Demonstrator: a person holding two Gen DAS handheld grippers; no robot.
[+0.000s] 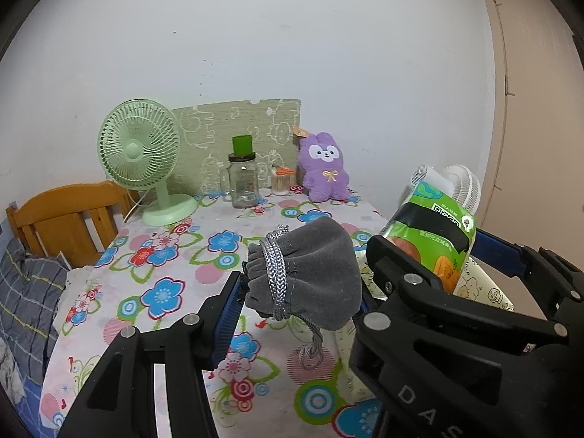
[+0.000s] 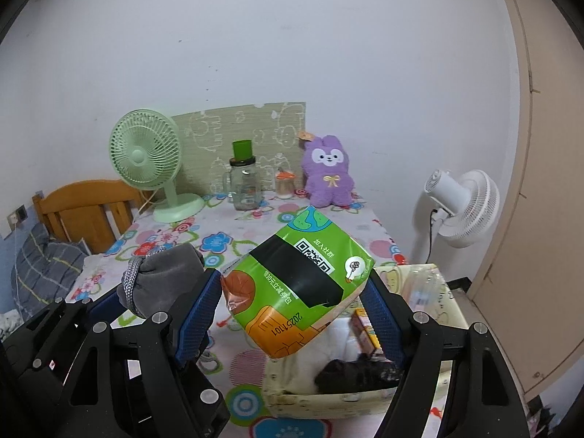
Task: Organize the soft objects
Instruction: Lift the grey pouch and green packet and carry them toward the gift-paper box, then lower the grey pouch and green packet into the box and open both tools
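Observation:
My left gripper (image 1: 303, 288) is shut on a grey velvet drawstring pouch (image 1: 310, 273) wound with a silver cord, held above the flowered tablecloth. The same pouch (image 2: 164, 273) shows at the left of the right wrist view. My right gripper (image 2: 292, 292) is shut on a green soft tissue pack (image 2: 299, 281) with a QR code, held over a cream storage box (image 2: 328, 398). That pack (image 1: 434, 233) appears at the right of the left wrist view. A purple plush bunny (image 1: 325, 168) sits at the table's far edge against the wall.
A green desk fan (image 1: 142, 153), a glass jar with a green lid (image 1: 242, 179) and a small toothpick jar (image 1: 283, 180) stand at the back. The box holds white and dark items. A white floor fan (image 2: 463, 211) stands right; a wooden bed headboard (image 1: 65, 219) left.

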